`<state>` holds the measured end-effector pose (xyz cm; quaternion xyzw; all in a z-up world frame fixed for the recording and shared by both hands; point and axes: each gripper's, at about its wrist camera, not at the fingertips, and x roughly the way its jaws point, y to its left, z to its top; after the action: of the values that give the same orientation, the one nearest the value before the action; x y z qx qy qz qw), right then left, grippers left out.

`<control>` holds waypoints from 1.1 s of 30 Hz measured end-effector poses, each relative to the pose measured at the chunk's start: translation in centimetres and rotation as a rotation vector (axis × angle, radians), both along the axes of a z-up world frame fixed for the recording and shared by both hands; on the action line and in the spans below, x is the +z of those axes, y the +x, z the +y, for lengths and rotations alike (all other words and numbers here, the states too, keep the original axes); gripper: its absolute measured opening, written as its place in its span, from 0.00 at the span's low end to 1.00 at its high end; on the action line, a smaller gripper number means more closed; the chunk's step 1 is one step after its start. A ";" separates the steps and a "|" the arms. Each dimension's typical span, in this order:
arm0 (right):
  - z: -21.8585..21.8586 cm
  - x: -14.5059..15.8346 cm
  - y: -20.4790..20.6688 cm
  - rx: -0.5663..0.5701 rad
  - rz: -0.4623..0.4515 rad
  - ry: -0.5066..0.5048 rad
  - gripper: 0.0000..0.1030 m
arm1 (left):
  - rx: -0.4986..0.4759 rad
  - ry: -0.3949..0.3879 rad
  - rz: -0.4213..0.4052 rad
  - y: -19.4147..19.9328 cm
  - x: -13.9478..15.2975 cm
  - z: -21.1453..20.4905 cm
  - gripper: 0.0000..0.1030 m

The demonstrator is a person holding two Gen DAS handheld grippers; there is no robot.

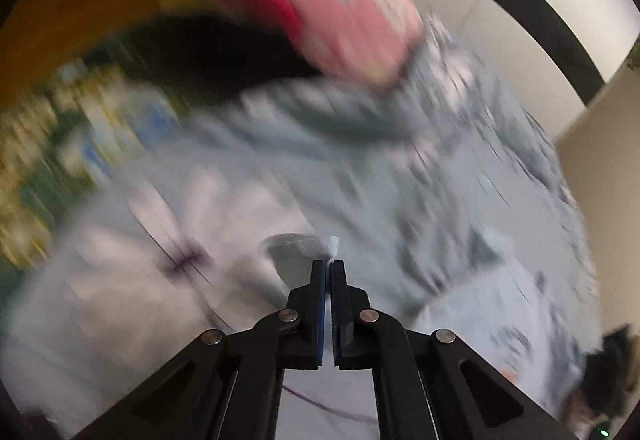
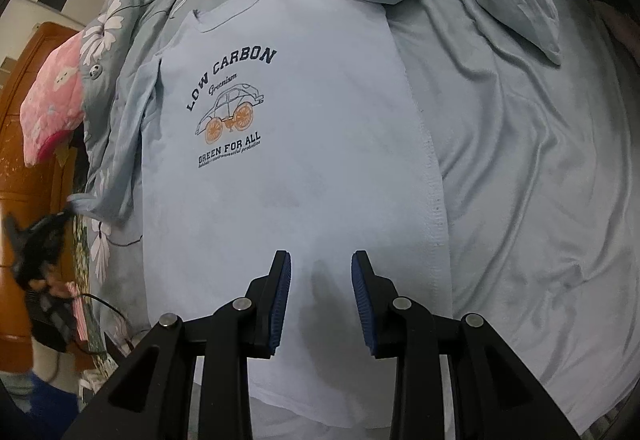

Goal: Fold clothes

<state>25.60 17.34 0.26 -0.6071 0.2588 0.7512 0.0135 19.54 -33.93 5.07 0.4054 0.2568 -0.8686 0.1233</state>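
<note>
A pale blue T-shirt (image 2: 304,144) with a "LOW CARBON" car print lies flat on the bed, right side folded over along a seam, right sleeve (image 2: 516,4) crumpled at the top. My right gripper (image 2: 321,264) is open and empty just above the shirt's lower hem. My left gripper (image 1: 328,264) is shut on a small tuft of pale blue cloth (image 1: 331,244), the shirt's left sleeve end. The left wrist view is heavily motion-blurred. The left gripper also shows in the right wrist view (image 2: 40,236), blurred, at the sleeve tip.
A grey-blue floral bedspread (image 2: 132,12) covers the bed. A pink floral pillow (image 2: 52,100) lies at the left edge; it also shows in the left wrist view (image 1: 320,0). An orange wooden cabinet (image 2: 24,168) stands beside the bed. A cable (image 2: 108,308) trails at lower left.
</note>
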 end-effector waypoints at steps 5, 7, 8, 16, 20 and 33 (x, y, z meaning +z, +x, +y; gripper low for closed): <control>-0.6 -0.2 -0.3 -0.033 0.007 -0.004 0.31 | 0.100 -0.024 -0.006 -1.3 0.3 -5.1 0.03; -1.0 -0.3 -0.5 -0.039 0.009 -0.007 0.31 | 0.141 -0.034 -0.009 -1.9 0.4 -7.1 0.03; -1.3 -0.4 -0.5 -0.041 0.008 -0.008 0.31 | 0.156 -0.029 -0.023 -2.4 0.0 -7.9 0.03; -2.7 -0.4 -0.7 -0.047 0.020 0.017 0.31 | 0.256 -0.080 -0.147 -5.7 -2.8 -11.8 0.01; -2.5 -0.2 -1.1 -0.064 0.033 0.040 0.31 | 0.241 -0.027 -0.175 -6.0 -3.9 -12.5 0.01; 10.2 4.8 -4.5 -0.197 0.160 0.521 0.40 | -0.199 0.009 -0.197 -0.8 -3.2 6.4 0.03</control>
<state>21.15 27.55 5.03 -0.4938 0.1152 0.8329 0.2216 18.76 -27.56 1.90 0.5126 0.2059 -0.8315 0.0592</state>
